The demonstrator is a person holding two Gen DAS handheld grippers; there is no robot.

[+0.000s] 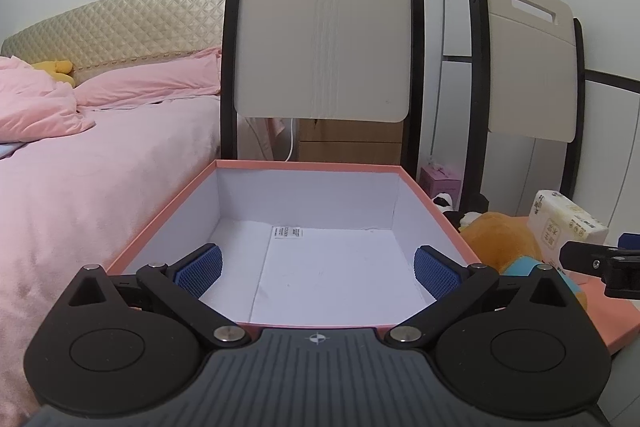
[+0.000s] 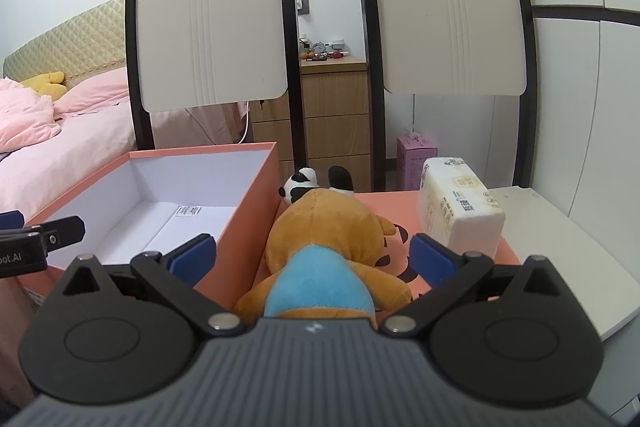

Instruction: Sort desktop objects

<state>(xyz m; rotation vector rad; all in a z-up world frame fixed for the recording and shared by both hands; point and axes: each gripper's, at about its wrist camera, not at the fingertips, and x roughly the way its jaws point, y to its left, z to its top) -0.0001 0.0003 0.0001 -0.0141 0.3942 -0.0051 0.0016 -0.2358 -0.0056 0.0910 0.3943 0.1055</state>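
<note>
Room: a bedroom, with a bed (image 1: 100,155) in pink bedding on the left, two chair backs (image 2: 212,23) standing behind the work surface, and a wooden drawer unit (image 2: 332,115) between them.
Surface: a salmon-pink sheet (image 2: 384,203) lies on a white table (image 2: 560,259).
Left gripper (image 1: 316,267): jaws spread wide with nothing between the blue pads (image 1: 200,267); it hangs over the near edge of the box.
Box (image 1: 160,223): open-topped, salmon outside and white inside, at the left of the surface; only a small printed label (image 1: 287,231) shows on its floor.
Brown plush toy (image 2: 332,247): lies face-down just right of the box wall, in a blue garment, touching or nearly touching the box.
Right gripper (image 2: 312,255): jaws wide apart on either side of the brown plush toy, not closed on it.
Panda plush (image 2: 304,183): black and white, behind the brown plush toy.
Tissue pack (image 2: 460,203): white, printed wrapper, at the right on the sheet's edge.
Pink carton (image 2: 412,159): on the floor beyond the table.
</note>
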